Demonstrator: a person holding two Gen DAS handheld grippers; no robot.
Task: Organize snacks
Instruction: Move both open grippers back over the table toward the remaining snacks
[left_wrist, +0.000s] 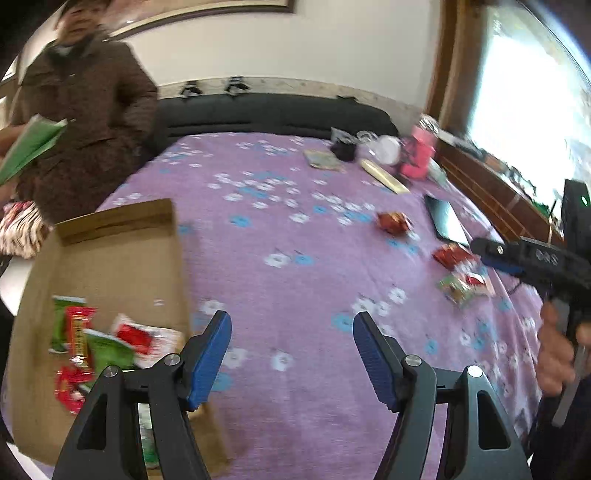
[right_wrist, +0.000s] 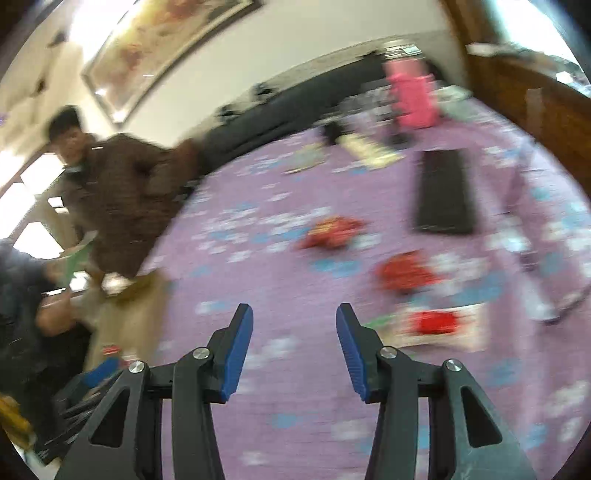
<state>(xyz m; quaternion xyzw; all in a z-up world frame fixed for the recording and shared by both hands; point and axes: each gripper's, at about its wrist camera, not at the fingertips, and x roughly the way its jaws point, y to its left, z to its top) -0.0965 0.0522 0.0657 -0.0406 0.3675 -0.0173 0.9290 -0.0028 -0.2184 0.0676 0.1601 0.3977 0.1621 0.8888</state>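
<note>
Purple flowered cloth (left_wrist: 295, 229) covers the tabletop. Both the left tongs (left_wrist: 291, 354) and the right tongs (right_wrist: 294, 350) stand apart, holding nothing. Several snack packets (left_wrist: 96, 343) lie in the cardboard box (left_wrist: 122, 258); three more (left_wrist: 463, 275) sit loose, smeared by blur in the right view. A bystander's (left_wrist: 85, 92) lower body is cut off.
</note>
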